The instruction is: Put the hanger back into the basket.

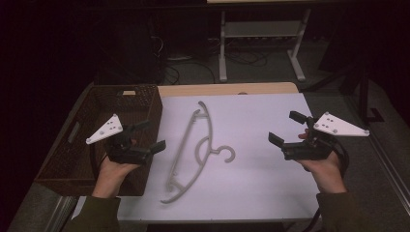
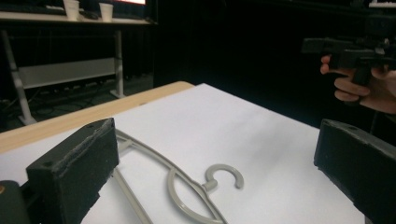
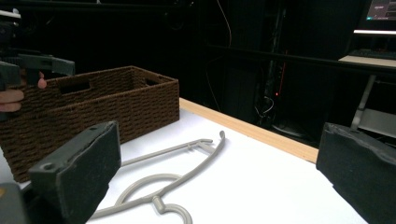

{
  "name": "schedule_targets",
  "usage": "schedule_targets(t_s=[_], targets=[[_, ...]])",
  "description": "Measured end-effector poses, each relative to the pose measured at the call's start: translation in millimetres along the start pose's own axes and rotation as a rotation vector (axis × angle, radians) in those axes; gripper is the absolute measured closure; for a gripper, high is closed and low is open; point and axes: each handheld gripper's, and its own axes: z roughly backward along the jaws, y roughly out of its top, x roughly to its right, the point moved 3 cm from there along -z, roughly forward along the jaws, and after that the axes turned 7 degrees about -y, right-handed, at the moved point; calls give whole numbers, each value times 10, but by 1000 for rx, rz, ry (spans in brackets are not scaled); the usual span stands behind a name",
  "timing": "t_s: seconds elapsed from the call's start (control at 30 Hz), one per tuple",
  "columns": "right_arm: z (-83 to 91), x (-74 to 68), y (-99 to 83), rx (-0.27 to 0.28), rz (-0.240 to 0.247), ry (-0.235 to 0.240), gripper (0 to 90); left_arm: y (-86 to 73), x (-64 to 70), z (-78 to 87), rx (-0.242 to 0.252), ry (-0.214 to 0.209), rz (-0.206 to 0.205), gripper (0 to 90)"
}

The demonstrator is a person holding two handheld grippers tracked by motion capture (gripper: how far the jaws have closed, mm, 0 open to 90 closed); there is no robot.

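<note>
While both claws hover spread and empty, the grey hanger [image 1: 193, 150] lies flat and untouched on the white counter [image 1: 261, 193], roughly midway between its left and right edges, hook [image 1: 225, 153] turned toward the right claw [image 1: 289, 129]. Left claw [image 1: 147, 135] hangs over the right wall of the brown basket [image 1: 72, 145], which sits at the counter's left edge. By this showing, no grasp has begun; the pick-up, and likely a move toward the basket, remain. Open counter surrounds the hanger on its right and near sides; the basket wall stands close on its left.
</note>
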Motion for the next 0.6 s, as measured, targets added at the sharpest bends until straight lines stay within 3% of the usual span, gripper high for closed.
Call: schedule_targets(t_s=[0.3,0.37,0.5,0.53,0.6], targets=[[-63,-60,-52,-65,17,12,0,-30,179,-212,-117,-10,-40,0],[-124,-88,-93,-114,24,14,0,-67,224,-291,-149,-22,-47,0],[-195,-113,-146,-149,35,22,0,-110,254,-358,-166,-33,-41,0],[-248,-138,-191,-187,43,28,0,-131,272,-390,-176,-42,-41,0],[-309,-165,-229,-211,51,38,0,-181,298,-460,-196,-54,-41,0]])
